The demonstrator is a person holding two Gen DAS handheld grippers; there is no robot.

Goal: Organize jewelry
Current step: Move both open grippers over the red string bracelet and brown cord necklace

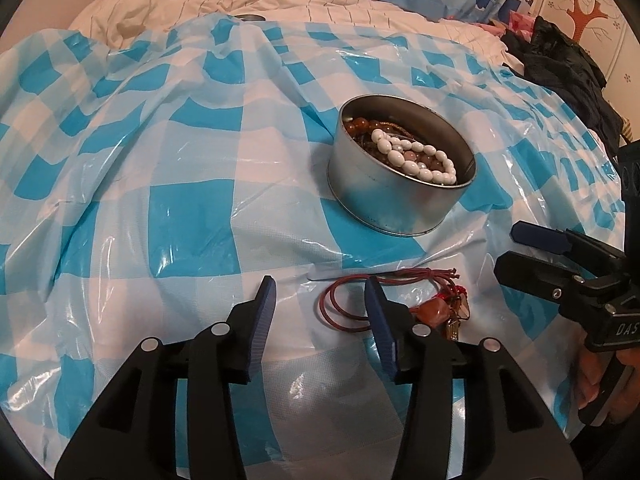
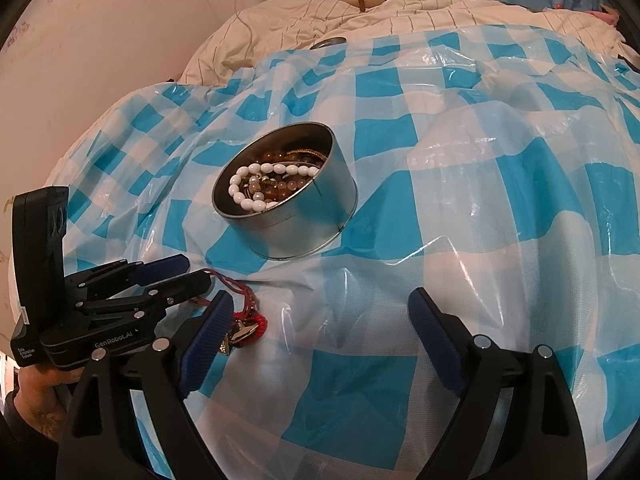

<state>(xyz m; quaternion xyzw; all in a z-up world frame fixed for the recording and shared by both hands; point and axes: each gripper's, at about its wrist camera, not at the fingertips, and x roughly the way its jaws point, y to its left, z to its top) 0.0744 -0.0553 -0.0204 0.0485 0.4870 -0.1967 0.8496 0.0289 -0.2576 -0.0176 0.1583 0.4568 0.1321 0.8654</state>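
While the round tin (image 1: 400, 196) on the bed already holds the white bead bracelet (image 1: 416, 160) and other beads, the red cord necklace (image 1: 352, 300) lies outside it, between the spread, empty left tongs (image 1: 320, 312) and right tongs (image 2: 320, 344), so one piece seems left

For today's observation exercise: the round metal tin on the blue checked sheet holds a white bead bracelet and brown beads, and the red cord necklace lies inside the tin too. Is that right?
Not quite. The red cord necklace lies outside the tin, on the checked sheet in front of it, as the left wrist view shows. The white bead bracelet and brown beads are indeed in the tin.
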